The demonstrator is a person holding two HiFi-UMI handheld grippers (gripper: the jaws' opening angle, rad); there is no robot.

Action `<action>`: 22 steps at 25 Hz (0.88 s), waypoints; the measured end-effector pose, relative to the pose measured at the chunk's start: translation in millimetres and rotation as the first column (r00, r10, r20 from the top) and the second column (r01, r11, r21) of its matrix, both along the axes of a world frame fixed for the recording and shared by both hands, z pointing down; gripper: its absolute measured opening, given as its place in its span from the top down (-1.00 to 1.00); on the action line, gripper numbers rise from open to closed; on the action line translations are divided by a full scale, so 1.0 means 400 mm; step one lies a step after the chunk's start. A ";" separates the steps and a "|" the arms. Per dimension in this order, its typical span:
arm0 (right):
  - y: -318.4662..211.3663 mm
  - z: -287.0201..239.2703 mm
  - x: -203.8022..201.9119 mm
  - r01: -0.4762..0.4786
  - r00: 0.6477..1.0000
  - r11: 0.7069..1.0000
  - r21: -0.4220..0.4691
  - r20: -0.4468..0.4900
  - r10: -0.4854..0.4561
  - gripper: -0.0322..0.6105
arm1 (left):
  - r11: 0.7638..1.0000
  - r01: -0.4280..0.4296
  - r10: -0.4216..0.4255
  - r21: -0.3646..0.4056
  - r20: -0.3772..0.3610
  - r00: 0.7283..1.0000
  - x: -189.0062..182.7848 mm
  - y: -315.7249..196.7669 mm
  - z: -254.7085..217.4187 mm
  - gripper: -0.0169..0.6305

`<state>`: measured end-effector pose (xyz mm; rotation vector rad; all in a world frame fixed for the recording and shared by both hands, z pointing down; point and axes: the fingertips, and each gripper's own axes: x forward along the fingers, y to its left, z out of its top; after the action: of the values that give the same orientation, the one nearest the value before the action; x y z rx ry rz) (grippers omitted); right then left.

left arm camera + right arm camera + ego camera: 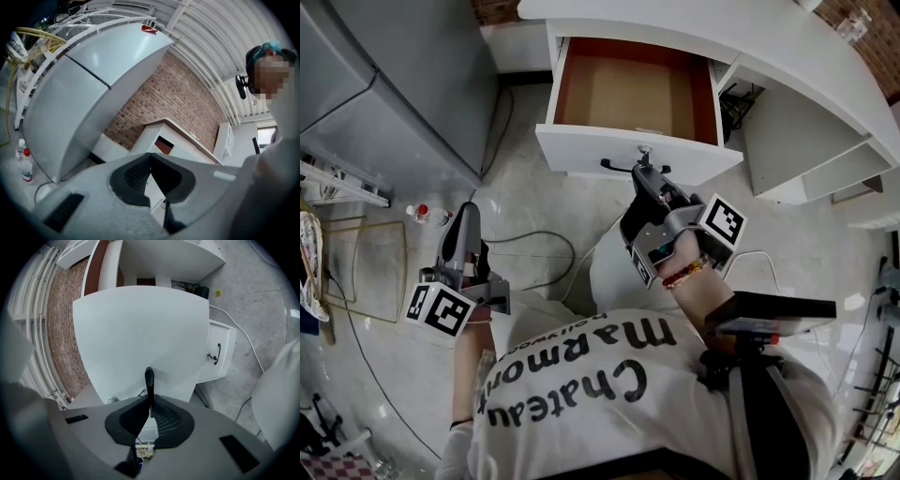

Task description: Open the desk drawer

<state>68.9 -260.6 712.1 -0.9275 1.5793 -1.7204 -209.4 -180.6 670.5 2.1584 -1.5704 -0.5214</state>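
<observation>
Pale tiled floor (534, 216) fills most of the head view, with a grey refrigerator (403, 84) standing at the far left and two small bottles (417, 213) set near its foot. Just right of these the left gripper (467, 217) is held low over the floor. Its jaws are seen closed together with nothing between them, and it is well apart from the work.

Further right, under the white bench (722, 37), the drawer (581, 150) is found already drawn out, and its brown inside is bare as far as can be seen. On its white front panel a thin black handle (619, 168) is fixed, with its long axis running across the panel.

The right gripper (645, 173) is clamped on this handle. In the right gripper view the black bar (149, 380) is pinched between the two pads, directly ahead of the camera.

The coming move is judged to turn on one line: the drawer slides along its depth, square to the handle's length, towards the person. Any further pull would best be kept straight along that line — a sideways drag might jam the drawer or twist the handle out of the pads. The right hand is plainly the nearer one, so no part is expected of the left.
</observation>
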 end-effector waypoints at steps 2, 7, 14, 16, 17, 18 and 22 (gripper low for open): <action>0.006 -0.003 -0.002 0.003 1.000 1.000 0.016 -0.002 -0.003 0.80 | 1.000 0.002 -0.002 0.009 0.000 1.000 0.001 0.001 -0.003 0.90; 0.010 0.001 0.003 0.005 1.000 1.000 0.020 -0.011 -0.005 0.80 | 1.000 0.010 -0.009 0.009 -0.004 1.000 0.001 -0.002 -0.009 0.90; 0.020 0.061 0.010 0.015 1.000 0.999 -0.039 -0.015 -0.016 0.80 | 0.999 0.044 -0.044 -0.002 -0.012 0.999 -0.007 0.002 -0.002 0.90; 0.022 0.072 0.011 0.020 1.000 0.999 -0.050 -0.019 -0.021 0.80 | 0.998 0.055 -0.055 -0.008 -0.014 0.998 -0.012 0.008 0.003 0.90; 0.023 0.078 0.011 0.022 0.999 0.998 -0.057 -0.021 -0.024 0.80 | 0.998 0.061 -0.061 -0.011 -0.015 0.998 -0.015 0.012 0.006 0.90; 0.025 0.084 0.012 0.024 0.999 0.998 -0.064 -0.023 -0.026 0.80 | 0.998 0.067 -0.067 -0.014 -0.015 0.998 -0.019 0.015 0.009 0.90; 0.027 0.108 0.009 0.027 0.999 0.996 -0.083 -0.030 -0.029 0.80 | 0.997 0.078 -0.079 -0.022 -0.014 0.997 -0.033 0.020 0.019 0.90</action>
<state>72.7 -249.6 755.3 -0.9804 1.5581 -1.8107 -222.6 -172.5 677.9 2.0796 -1.6510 -0.5418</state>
